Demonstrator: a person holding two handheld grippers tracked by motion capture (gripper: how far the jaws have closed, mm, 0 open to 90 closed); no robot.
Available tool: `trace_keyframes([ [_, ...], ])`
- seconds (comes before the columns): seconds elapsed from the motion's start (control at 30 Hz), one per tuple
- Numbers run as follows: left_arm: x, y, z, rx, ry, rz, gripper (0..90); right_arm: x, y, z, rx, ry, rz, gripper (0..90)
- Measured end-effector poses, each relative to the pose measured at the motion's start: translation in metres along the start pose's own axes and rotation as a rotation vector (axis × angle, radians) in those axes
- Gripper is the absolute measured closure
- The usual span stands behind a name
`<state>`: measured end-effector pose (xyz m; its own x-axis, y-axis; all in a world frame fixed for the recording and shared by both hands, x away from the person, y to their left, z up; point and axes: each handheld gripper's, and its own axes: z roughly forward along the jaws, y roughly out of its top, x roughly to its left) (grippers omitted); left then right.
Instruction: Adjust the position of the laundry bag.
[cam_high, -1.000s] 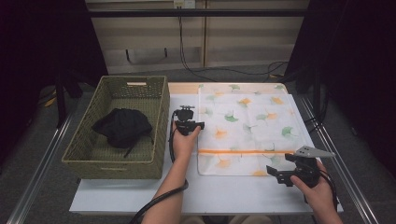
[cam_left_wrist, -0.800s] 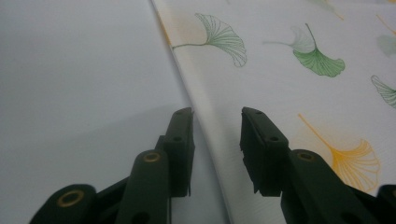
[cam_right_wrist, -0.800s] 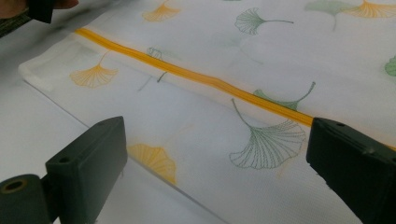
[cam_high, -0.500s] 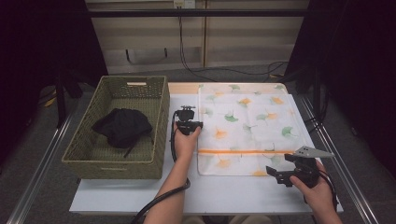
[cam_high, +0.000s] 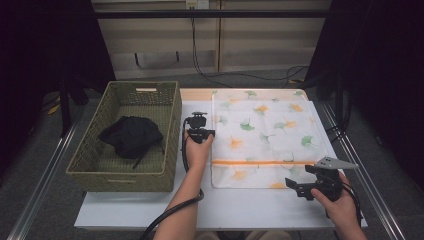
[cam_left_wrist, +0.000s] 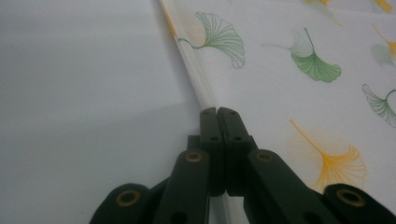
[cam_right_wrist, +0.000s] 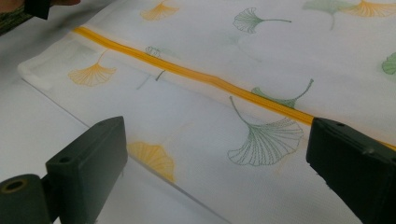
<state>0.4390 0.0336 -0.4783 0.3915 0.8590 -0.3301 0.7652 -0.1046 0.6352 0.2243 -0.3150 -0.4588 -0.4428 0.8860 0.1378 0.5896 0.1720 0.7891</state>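
- Left gripper (cam_left_wrist: 217, 112) has its jaws pressed together right at the left edge of the laundry bag (cam_left_wrist: 299, 84); whether any fabric is pinched between them cannot be told.
- From the high view, that left gripper (cam_high: 198, 131) sits on the desk (cam_high: 250, 210) between the wicker basket (cam_high: 170, 115) and the bag (cam_high: 265, 135).
- Right gripper (cam_right_wrist: 217, 154) is spread wide, jaws well apart, above the bag's near edge, close to the orange zipper (cam_right_wrist: 187, 72).
- High view puts the right gripper (cam_high: 300, 186) at the bag's near right corner.
- Bag lies flat on the desk, white with a leaf print, zipper running across its near part.
- Black cloth (cam_high: 131, 136) rests inside the basket.
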Motion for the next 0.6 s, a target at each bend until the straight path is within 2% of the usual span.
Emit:
trace_keyframes([
  [0.2, -0.005, 0.01, -0.011, -0.001, 0.015, 0.016, 89.7, -0.001, 0.001, -0.001, -0.006, 0.003, 0.001, 5.2],
  [0.33, -0.008, 0.016, -0.018, -0.013, 0.019, 0.007, 89.7, 0.0, 0.001, -0.001, -0.006, 0.004, 0.0, 5.2],
  [0.6, -0.002, 0.022, -0.032, -0.01, 0.047, 0.011, 89.7, 0.0, 0.001, -0.002, -0.008, 0.005, 0.003, 5.2],
])
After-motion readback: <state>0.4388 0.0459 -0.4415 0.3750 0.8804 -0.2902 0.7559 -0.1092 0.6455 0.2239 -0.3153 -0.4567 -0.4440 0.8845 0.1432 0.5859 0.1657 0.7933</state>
